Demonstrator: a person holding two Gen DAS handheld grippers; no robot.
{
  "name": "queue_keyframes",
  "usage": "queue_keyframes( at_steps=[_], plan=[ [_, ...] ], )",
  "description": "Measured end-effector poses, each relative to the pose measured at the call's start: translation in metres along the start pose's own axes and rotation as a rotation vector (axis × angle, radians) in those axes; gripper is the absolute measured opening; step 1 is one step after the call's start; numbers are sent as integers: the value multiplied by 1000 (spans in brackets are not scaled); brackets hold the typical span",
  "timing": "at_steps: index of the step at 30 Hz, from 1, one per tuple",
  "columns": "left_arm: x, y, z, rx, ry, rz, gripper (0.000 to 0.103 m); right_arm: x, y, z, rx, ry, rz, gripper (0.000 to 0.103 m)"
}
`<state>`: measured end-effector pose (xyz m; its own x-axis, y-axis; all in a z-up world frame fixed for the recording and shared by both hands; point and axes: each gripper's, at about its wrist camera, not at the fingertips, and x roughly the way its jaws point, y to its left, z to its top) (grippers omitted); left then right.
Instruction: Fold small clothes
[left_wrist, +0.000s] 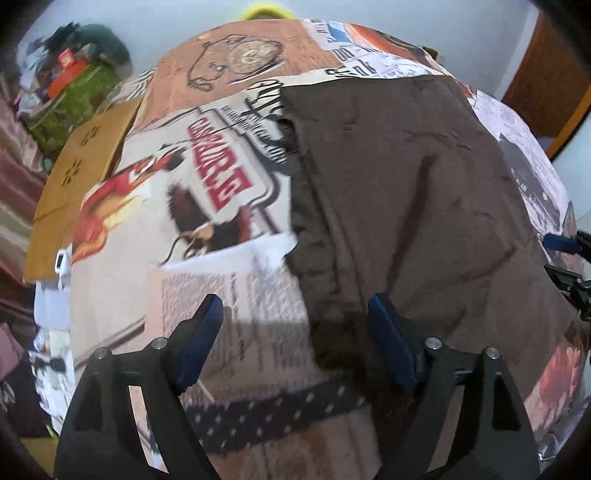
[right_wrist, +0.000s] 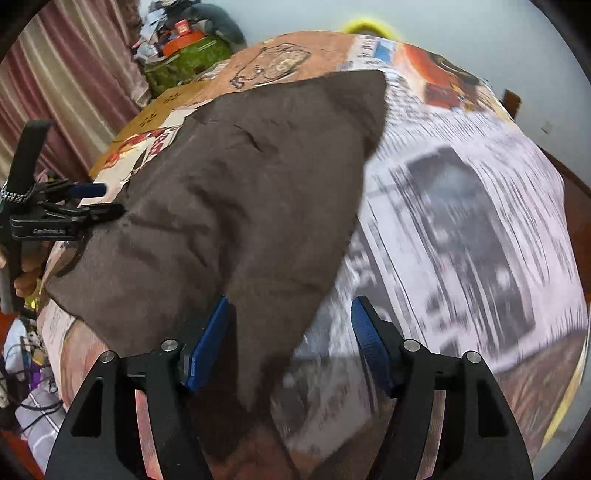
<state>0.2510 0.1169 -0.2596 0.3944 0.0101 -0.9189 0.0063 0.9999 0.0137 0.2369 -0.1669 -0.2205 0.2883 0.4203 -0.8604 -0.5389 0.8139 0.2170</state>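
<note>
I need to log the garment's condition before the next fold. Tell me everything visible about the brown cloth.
The brown cloth is soft, matte and fleece-like, plain dark brown, with shallow creases and a stitched seam. It lies spread flat on the printed table cover, one corner pointing toward the far edge. The left gripper and right gripper stand open over its near edge, neither pinching it.

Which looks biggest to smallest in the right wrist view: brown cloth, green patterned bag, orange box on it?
1. brown cloth, covering much of the picture
2. green patterned bag
3. orange box

The cloth lies far nearer the camera, so only its apparent size is certain.
</note>
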Motion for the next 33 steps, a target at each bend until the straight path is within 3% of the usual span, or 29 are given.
queue_keyframes(
  at_steps=[6, 16, 20, 27, 30, 33],
  plan=[
    [-12, 16, -17, -25, -20, 113, 82, -15, -12, -9, 24, 3, -42, 65],
    [-20, 40, -53, -64, -12, 98, 82, -37, -25, -26, 65, -36, -100, 65],
    [-16, 34, -51, 3, -2, 98, 82, -32, -31, -34, 14, 16, -157, 65],
    [-9, 17, -37, 132, 4, 25, 82, -25, -27, -39, -102, 42, -160, 65],
    [-3, 8, -30, 200, -12, 36, 82, -21, -25, -36, -114, 36, -109, 65],
    [-2, -6, -28, 295, -84, 88, 82, -17, -22, -34, -138, 25, -95, 67]
  ],
)
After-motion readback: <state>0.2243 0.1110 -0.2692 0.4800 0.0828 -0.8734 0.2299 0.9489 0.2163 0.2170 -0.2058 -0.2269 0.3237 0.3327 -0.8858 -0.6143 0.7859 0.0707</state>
